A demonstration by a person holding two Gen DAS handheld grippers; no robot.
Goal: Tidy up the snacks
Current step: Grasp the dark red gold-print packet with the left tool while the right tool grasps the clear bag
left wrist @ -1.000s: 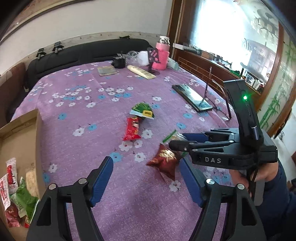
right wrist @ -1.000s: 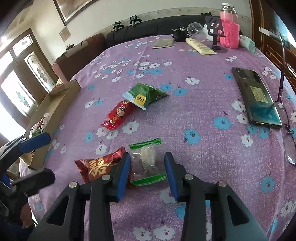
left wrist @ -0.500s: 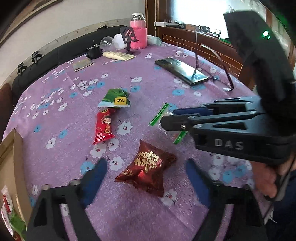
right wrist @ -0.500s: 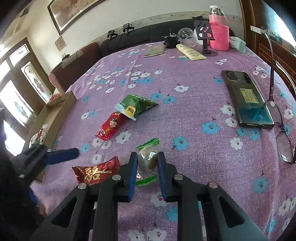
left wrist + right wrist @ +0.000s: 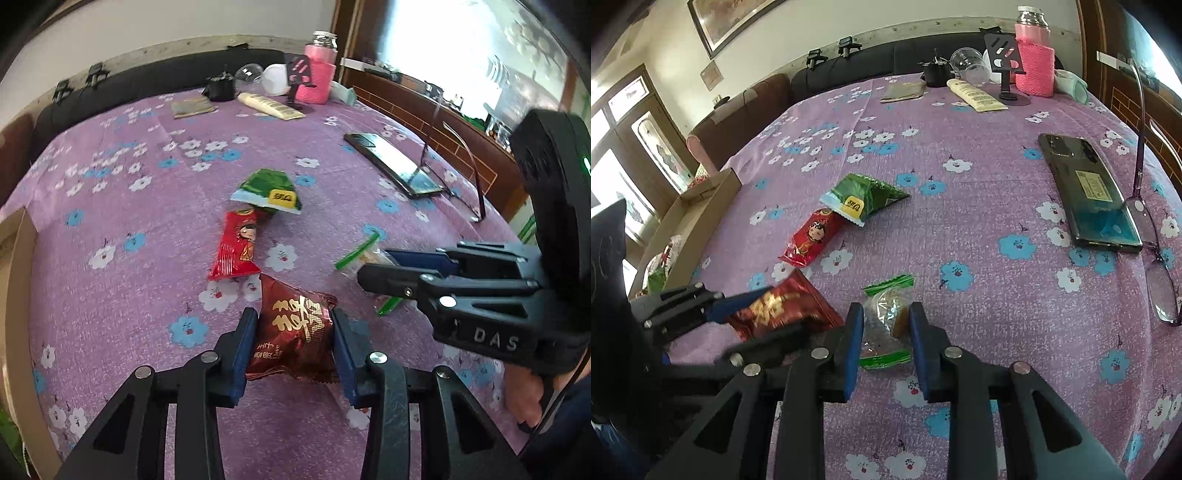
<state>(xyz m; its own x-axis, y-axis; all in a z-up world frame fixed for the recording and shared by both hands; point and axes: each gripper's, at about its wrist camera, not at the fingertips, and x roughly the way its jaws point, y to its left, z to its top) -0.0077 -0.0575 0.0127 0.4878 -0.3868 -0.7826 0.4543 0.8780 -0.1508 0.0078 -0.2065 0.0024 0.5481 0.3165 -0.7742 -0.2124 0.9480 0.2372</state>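
From the left wrist we look steeply down along our left gripper [image 5: 291, 328], whose jaws have just been closing and now clasp the dark red snack packet [image 5: 295, 332], crinkled foil with gold characters, on the purple floral tablecloth [image 5: 147, 221]. Beyond lie a glossy red packet [image 5: 236, 247] and a green packet [image 5: 269, 192], touching. A phone [image 5: 395, 166] lies far right.

From the right wrist, our right gripper [image 5: 886, 325] also points down, its blue pads pinching a clear wrapper with green ends [image 5: 886, 321]; its jaws have just eased slightly wider. A cardboard box [image 5: 690, 221] holding snacks sits at the table's left edge, with glasses [image 5: 1160, 266] at the right.
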